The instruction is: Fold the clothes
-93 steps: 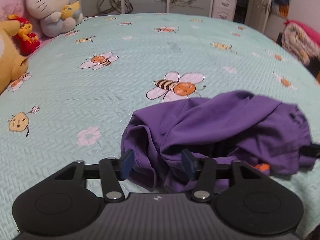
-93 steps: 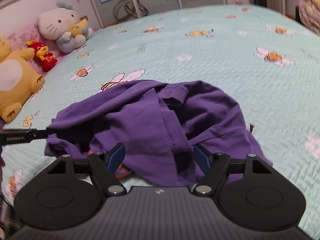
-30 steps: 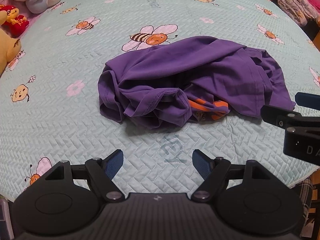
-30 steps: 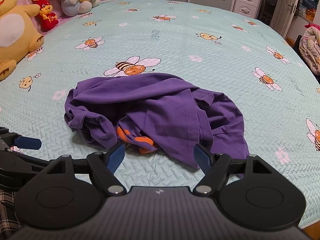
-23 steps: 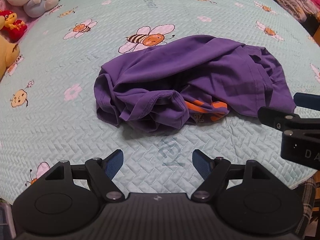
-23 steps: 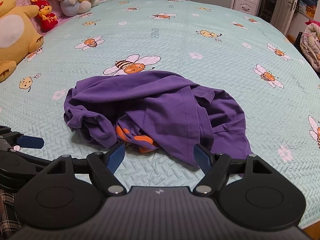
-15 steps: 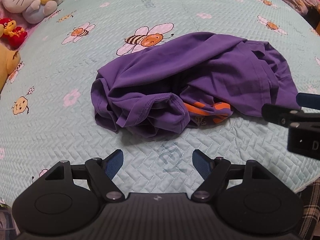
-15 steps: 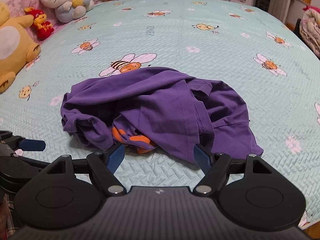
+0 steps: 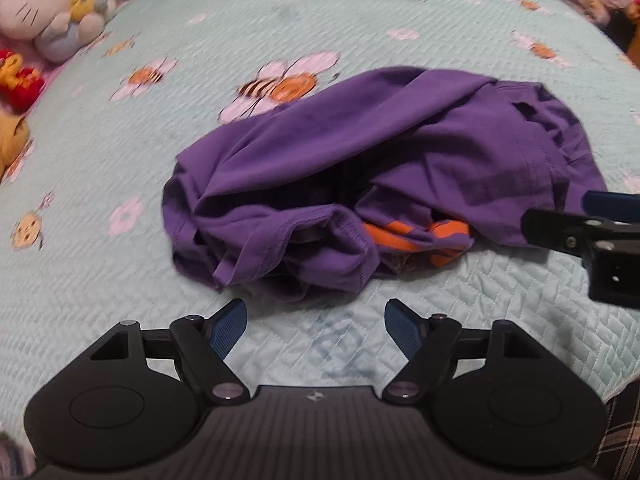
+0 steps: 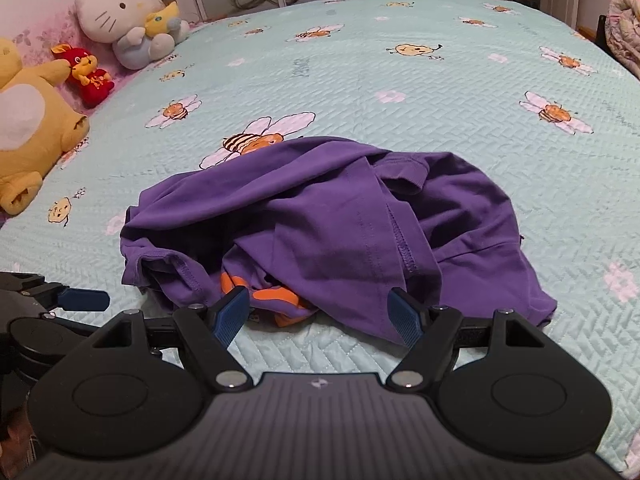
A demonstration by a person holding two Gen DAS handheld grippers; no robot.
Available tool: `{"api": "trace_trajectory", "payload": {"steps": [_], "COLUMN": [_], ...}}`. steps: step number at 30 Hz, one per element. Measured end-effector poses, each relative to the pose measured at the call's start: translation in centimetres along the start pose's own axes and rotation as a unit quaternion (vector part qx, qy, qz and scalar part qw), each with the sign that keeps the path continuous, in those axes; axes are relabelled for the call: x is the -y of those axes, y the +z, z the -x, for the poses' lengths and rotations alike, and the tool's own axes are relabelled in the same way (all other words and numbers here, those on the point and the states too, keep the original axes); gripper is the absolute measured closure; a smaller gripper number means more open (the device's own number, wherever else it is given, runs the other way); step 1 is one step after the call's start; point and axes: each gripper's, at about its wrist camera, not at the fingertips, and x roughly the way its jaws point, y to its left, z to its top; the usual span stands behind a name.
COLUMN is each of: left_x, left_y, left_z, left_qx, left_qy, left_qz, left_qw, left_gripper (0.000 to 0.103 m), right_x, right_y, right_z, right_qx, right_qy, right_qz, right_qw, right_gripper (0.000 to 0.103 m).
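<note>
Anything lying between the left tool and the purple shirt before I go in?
Nothing: only bare quilt separates the open left tool from the crumpled purple shirt, as the left wrist view shows.

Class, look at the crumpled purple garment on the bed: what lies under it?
Under the purple garment is the green bee-print bedspread. One printed bee is partly covered. Orange patches peek from its front folds; whatever else lies beneath is hidden.

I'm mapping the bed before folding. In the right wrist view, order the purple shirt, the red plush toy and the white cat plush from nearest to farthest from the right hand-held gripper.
1. Crumpled purple cotton shirt, just ahead, centre.
2. Small red plush toy, far left.
3. Big white cat plush, top left, farthest.
</note>
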Motion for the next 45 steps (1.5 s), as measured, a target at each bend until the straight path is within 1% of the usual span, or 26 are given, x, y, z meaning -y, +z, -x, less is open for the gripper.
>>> {"api": "trace_trajectory", "payload": {"steps": [4, 7, 9, 10, 11, 13, 17, 19, 21, 23, 26, 28, 32, 35, 37, 38, 40, 41, 42, 43, 44, 45], "left_x": [0.3, 0.4, 0.4, 0.4, 0.5, 0.8, 1.9, 2.4, 2.8, 3.1, 3.6, 3.8, 3.7, 3.7, 3.9, 4.1, 4.3, 4.4, 4.5, 4.7, 4.8, 5.0], "left_y": [-1.1, -1.7, -1.8, -1.8, -1.7, -1.4, -0.8, -0.3, 0.5, 1.3, 2.4, 3.2, 4.7, 5.8, 6.2, 6.3, 6.5, 6.5, 6.6, 6.7, 6.7, 6.8], "left_z": [0.5, 0.8, 1.2, 1.5, 1.7, 1.9, 1.5, 1.1, 1.0, 1.2, 1.2, 0.6, -1.0, -2.1, -2.6, -2.7, -2.9, -2.9, -3.1, -3.2, -3.3, -3.4], "left_qx": [0.065, 0.098, 0.121, 0.133, 0.142, 0.155, 0.149, 0.140, 0.134, 0.136, 0.137, 0.133, 0.120, 0.111, 0.107, 0.107, 0.108, 0.108, 0.107, 0.105, 0.103, 0.101], "left_qy": [-0.007, -0.014, -0.019, -0.022, -0.022, -0.022, -0.007, 0.001, 0.007, 0.009, 0.017, 0.022, 0.036, 0.041, 0.048, 0.050, 0.053, 0.053, 0.054, 0.055, 0.056, 0.058], "left_qz": [-0.038, -0.055, -0.058, -0.059, -0.061, -0.070, -0.102, -0.117, -0.120, -0.124, -0.131, -0.137, -0.135, -0.128, -0.128, -0.131, -0.136, -0.137, -0.137, -0.137, -0.138, -0.137], "left_qw": [0.9972, 0.9936, 0.9908, 0.9892, 0.9878, 0.9853, 0.9836, 0.9831, 0.9837, 0.9829, 0.9817, 0.9814, 0.9829, 0.9847, 0.9848, 0.9843, 0.9834, 0.9832, 0.9833, 0.9834, 0.9835, 0.9836], "left_gripper": [0.024, 0.024, 0.024, 0.024, 0.024, 0.024, 0.024, 0.023, 0.024, 0.023, 0.023, 0.022, 0.022, 0.022, 0.022, 0.022, 0.022, 0.022, 0.022, 0.022, 0.022, 0.022], "right_x": [1.5, 2.7, 3.3, 3.5, 3.7, 4.2, 5.2, 5.2, 5.2, 5.3, 5.5, 5.5, 5.4, 5.6, 5.7, 5.7, 5.7, 5.7, 5.7, 5.6, 5.6, 5.4], "right_y": [-1.3, -2.7, -3.7, -4.1, -4.3, -4.4, -4.0, -3.7, -3.5, -2.8, -1.6, -0.9, 0.2, 0.4, 0.4, 0.4, 0.2, 0.1, 0.0, -0.2, -0.3, -0.4], "right_z": [0.1, 0.5, 0.6, 0.5, 0.4, 0.0, -0.5, -0.9, -1.3, -1.7, -2.2, -2.7, -4.5, -5.9, -6.5, -6.6, -6.6, -6.5, -6.4, -6.4, -6.4, -6.4], "right_qx": [0.034, 0.088, 0.126, 0.138, 0.142, 0.136, 0.128, 0.125, 0.121, 0.115, 0.120, 0.121, 0.111, 0.109, 0.106, 0.105, 0.106, 0.107, 0.107, 0.107, 0.104, 0.102], "right_qy": [0.022, 0.021, 0.012, 0.006, -0.001, -0.010, 0.012, 0.011, 0.006, 0.004, 0.014, 0.019, 0.025, 0.032, 0.030, 0.030, 0.036, 0.042, 0.048, 0.053, 0.054, 0.051], "right_qz": [-0.006, 0.009, 0.033, 0.046, 0.056, 0.057, 0.029, 0.027, 0.026, 0.017, 0.004, 0.001, 0.006, 0.001, -0.002, -0.003, -0.007, -0.006, -0.004, -0.001, 0.001, 0.005], "right_qw": [0.999, 0.996, 0.991, 0.989, 0.988, 0.989, 0.991, 0.992, 0.992, 0.993, 0.993, 0.992, 0.993, 0.993, 0.994, 0.994, 0.994, 0.993, 0.993, 0.993, 0.993, 0.993], "right_gripper": [0.027, 0.027, 0.027, 0.026, 0.022, 0.022, 0.022, 0.022, 0.022, 0.022, 0.022, 0.022, 0.022, 0.022, 0.023, 0.025, 0.032, 0.040, 0.055, 0.064, 0.078, 0.082]}}
